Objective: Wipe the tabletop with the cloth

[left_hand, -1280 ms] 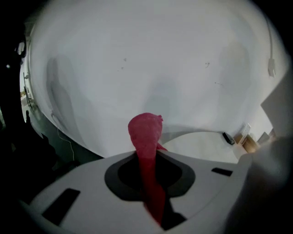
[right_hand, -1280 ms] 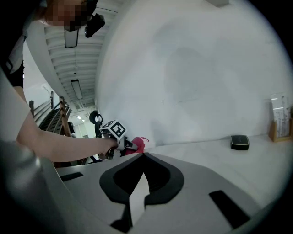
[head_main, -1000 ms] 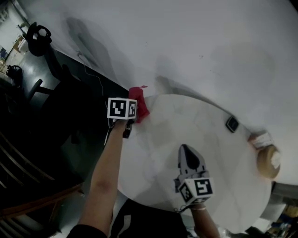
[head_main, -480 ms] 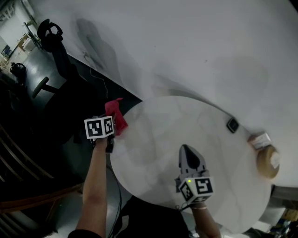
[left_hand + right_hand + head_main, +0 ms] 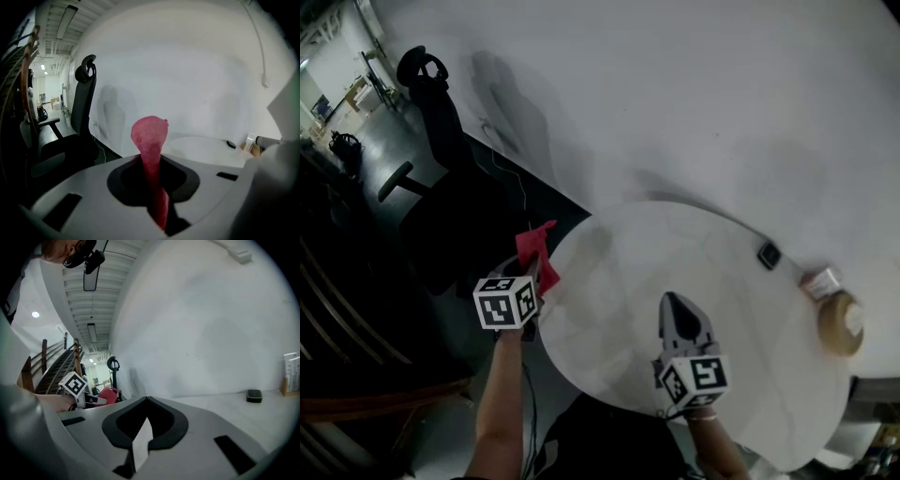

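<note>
The red cloth point(image 5: 536, 255) hangs pinched in my left gripper point(image 5: 532, 281), which is shut on it and held just off the left rim of the round white table point(image 5: 731, 309), above the dark floor. In the left gripper view the cloth point(image 5: 150, 138) stands up from between the jaws, with the table point(image 5: 206, 144) beyond to the right. My right gripper point(image 5: 677, 305) hovers over the near middle of the tabletop, shut and holding nothing. The right gripper view shows its jaws point(image 5: 146, 400) closed, and the cloth point(image 5: 109, 395) far off to the left.
A black office chair point(image 5: 436, 183) stands left of the table, with a cable along the wall base. At the table's far right lie a small black object point(image 5: 768, 254), a white box point(image 5: 821, 280) and a round tan item point(image 5: 841, 325).
My left gripper has carried the cloth off the table's left rim, moving toward me and down-left in the head view. The right gripper has stayed put.
</note>
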Tool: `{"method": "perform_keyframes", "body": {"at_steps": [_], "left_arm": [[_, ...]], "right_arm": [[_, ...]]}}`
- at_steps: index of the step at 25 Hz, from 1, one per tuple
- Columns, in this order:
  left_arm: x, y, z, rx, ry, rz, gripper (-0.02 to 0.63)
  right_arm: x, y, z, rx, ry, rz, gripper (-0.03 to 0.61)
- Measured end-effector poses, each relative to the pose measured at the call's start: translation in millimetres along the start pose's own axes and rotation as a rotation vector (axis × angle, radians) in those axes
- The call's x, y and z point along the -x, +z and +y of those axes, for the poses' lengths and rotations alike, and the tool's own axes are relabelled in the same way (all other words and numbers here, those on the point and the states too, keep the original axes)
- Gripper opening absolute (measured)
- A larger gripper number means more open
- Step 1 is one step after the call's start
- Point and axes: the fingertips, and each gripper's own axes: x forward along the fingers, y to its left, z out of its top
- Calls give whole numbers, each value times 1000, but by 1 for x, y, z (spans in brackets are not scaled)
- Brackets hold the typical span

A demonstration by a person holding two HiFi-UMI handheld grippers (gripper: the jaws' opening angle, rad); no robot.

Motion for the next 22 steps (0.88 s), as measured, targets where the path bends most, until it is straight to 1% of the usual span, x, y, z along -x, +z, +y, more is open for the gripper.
{"method": "perform_keyframes", "body": {"at_steps": [3, 6, 15, 19, 22], "left_arm": [[14, 0, -18, -14, -32, -39, 48], [25, 0, -32, -50, -52, -69, 48], [52, -2, -69, -135, -105, -133, 48], [64, -2, -87, -187, -129, -156, 48], [72, -1, -94, -204, -132, -179, 48]], "right_arm": [[5, 2, 3, 0, -9, -12, 3], [10, 6, 4, 5, -17, -29, 3], [20, 11, 7, 11, -49, -60, 3], [23, 13, 13, 16, -46, -70, 3], [25, 17, 16, 29, -40, -76, 3]]}}
